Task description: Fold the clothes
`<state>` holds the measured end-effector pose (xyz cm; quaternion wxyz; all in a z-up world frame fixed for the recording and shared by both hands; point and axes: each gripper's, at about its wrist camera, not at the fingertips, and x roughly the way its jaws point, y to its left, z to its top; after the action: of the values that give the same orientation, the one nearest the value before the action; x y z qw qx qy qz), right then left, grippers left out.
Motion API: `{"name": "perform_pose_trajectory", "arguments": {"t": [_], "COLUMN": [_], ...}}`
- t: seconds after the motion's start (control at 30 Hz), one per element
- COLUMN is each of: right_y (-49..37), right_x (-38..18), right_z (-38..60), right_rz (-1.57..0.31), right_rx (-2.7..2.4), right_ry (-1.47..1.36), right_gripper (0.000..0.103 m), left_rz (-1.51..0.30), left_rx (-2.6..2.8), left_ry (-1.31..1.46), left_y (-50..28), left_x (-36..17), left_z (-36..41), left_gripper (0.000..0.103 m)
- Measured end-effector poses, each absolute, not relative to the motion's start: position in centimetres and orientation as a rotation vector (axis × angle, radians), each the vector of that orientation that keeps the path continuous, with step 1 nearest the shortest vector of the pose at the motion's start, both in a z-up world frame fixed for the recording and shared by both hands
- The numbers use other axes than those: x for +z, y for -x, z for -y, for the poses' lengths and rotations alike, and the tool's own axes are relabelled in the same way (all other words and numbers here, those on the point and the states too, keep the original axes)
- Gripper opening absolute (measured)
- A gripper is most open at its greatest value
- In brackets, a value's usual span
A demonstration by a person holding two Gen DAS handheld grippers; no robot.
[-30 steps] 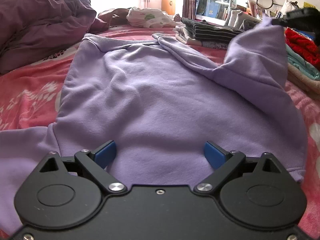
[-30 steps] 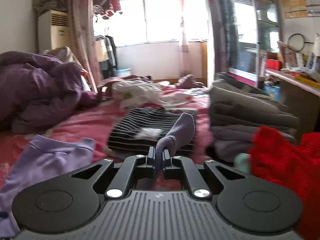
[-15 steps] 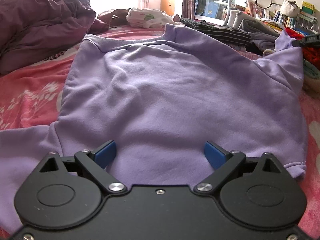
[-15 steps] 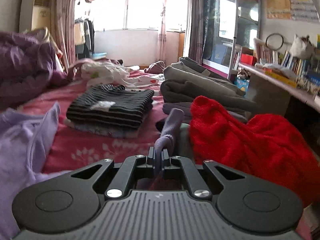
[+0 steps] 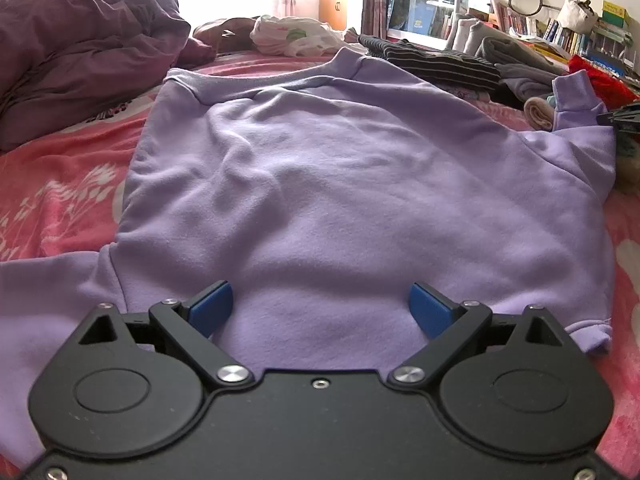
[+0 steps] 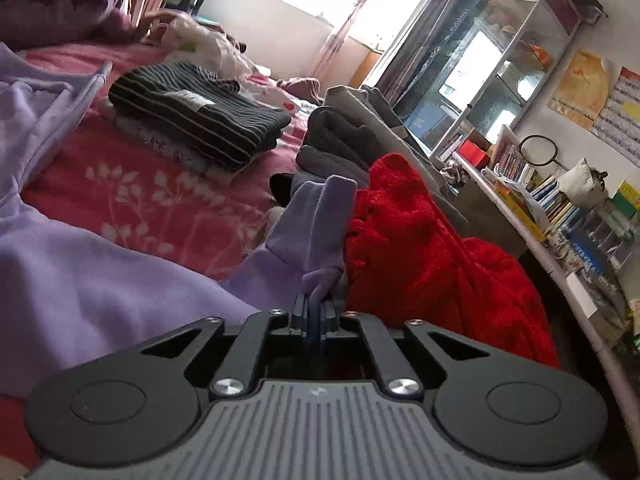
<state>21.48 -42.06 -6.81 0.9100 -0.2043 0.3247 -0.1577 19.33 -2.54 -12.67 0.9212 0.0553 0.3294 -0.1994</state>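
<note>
A lilac sweatshirt [image 5: 344, 184] lies spread flat and fills the middle of the left wrist view, its ribbed hem band at the top centre and soft wrinkles running across its upper left part. One sleeve trails off the lower left edge of the frame; the other sleeve reaches to the upper right, where its cuff [image 5: 572, 96] stands up. In the right wrist view that cuff [image 6: 316, 224] rises at the centre, a pinch of its fabric between the jaws of the right gripper [image 6: 314, 312], which are just starting to part while the cloth still sits bunched in the narrow gap. The left gripper [image 5: 320, 308] hovers at the bottom centre with its blue pads [image 5: 210, 308] spread wide over the fabric, grasping nothing.

The garment rests on a pink floral bedsheet [image 5: 60, 196]. A rumpled purple duvet [image 5: 80, 44] heaps in the upper left. Beyond the hem sit a folded striped garment [image 6: 200, 116], a grey folded pile [image 6: 352, 132] and a red knit [image 6: 424, 256] right beside the cuff. A glass cabinet [image 6: 492, 60] and a bookshelf [image 6: 560, 204] fill the right side under a bright window.

Bare sheet shows to the left of the sweatshirt and between it and the striped stack; the right side is crowded with piles.
</note>
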Motion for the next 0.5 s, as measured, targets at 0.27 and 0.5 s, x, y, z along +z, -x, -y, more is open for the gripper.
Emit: {"name": "perform_pose_trajectory", "arguments": {"t": [0.27, 0.5], "right_y": [-17.8, -12.5], "right_x": [-4.3, -6.9], "right_z": [40.8, 39.2], "right_rz": [-0.516, -0.471], "right_rx": [-0.297, -0.189], "right_ry": [0.121, -0.369], "right_gripper": [0.036, 0.036], "left_rz": [-0.627, -0.584], "left_rx": [-0.379, -0.285], "left_ry": [-0.077, 0.100], "left_y": [-17.3, -14.4], "left_x": [-11.1, -9.0], "left_z": [-0.4, -6.5], "left_gripper": [0.096, 0.095]}}
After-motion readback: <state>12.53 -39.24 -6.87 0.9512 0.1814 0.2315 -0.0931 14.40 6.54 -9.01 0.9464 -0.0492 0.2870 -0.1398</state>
